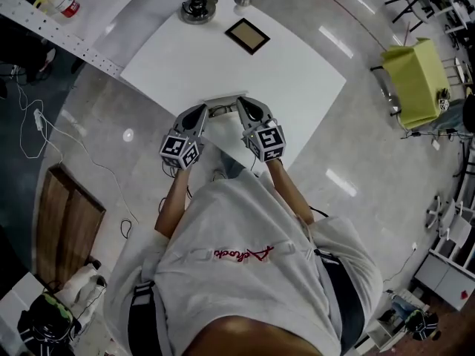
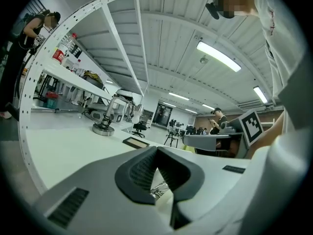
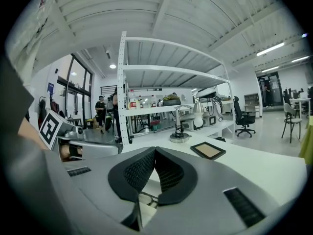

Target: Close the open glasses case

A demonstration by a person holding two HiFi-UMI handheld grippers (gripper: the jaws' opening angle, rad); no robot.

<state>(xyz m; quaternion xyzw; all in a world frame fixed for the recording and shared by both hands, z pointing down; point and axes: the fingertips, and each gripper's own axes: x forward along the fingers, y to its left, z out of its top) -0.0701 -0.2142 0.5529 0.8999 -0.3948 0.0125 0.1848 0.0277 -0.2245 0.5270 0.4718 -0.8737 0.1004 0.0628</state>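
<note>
At the white table's [image 1: 297, 73] near edge lies a pale glasses case [image 1: 223, 110], mostly hidden between my two grippers. My left gripper [image 1: 202, 110] is at its left, my right gripper [image 1: 242, 102] at its right, both pointing across the table. In the left gripper view the jaws [image 2: 155, 149] meet at the tips, and a thin glasses frame [image 2: 159, 190] shows below them. The right gripper [image 3: 154, 150] is shut too, with a bit of the glasses frame [image 3: 146, 199] and a pale case edge under its jaws. Neither gripper holds anything.
A dark-framed flat tile [image 1: 247, 35] lies further back on the table, and a round metal stand base [image 1: 197, 7] sits at the far edge. A white shelf rack [image 1: 59, 21] with bottles runs along the left. A yellow-green cart [image 1: 415, 80] stands on the floor at the right.
</note>
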